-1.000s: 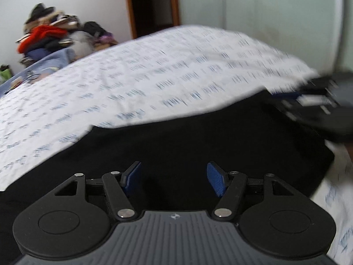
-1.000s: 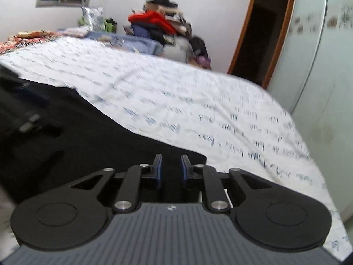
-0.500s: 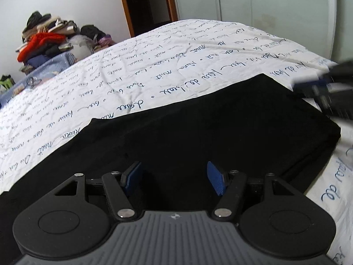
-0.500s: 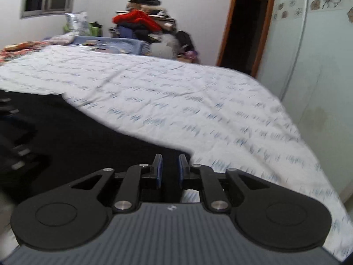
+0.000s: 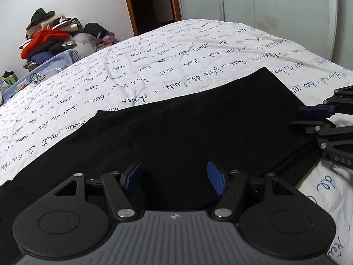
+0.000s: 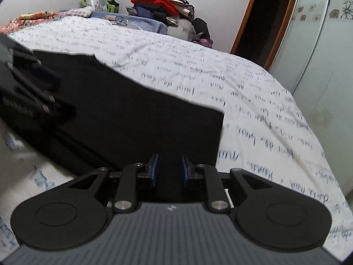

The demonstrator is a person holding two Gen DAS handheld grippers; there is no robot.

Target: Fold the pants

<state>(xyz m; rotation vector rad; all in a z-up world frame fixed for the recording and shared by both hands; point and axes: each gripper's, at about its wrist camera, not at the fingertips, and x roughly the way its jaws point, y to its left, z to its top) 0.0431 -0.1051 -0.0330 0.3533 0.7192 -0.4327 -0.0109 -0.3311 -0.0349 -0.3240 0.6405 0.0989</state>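
Observation:
Black pants lie folded flat on the bed, a long dark slab with a doubled edge at the near right. My left gripper is open and empty, low over the near edge of the pants. My right gripper has its blue pads parted a little, over the right end of the pants; nothing shows between them. The right gripper also shows in the left wrist view at the right end of the cloth. The left gripper shows blurred in the right wrist view.
The bed sheet is white with blue handwriting print. A pile of clothes stands at the far corner by the wall. A dark doorway and a wardrobe door lie beyond the bed.
The right gripper's pads have opened wider than before. The right gripper has come down at the pants' right end. The left gripper has stayed open over the near edge.

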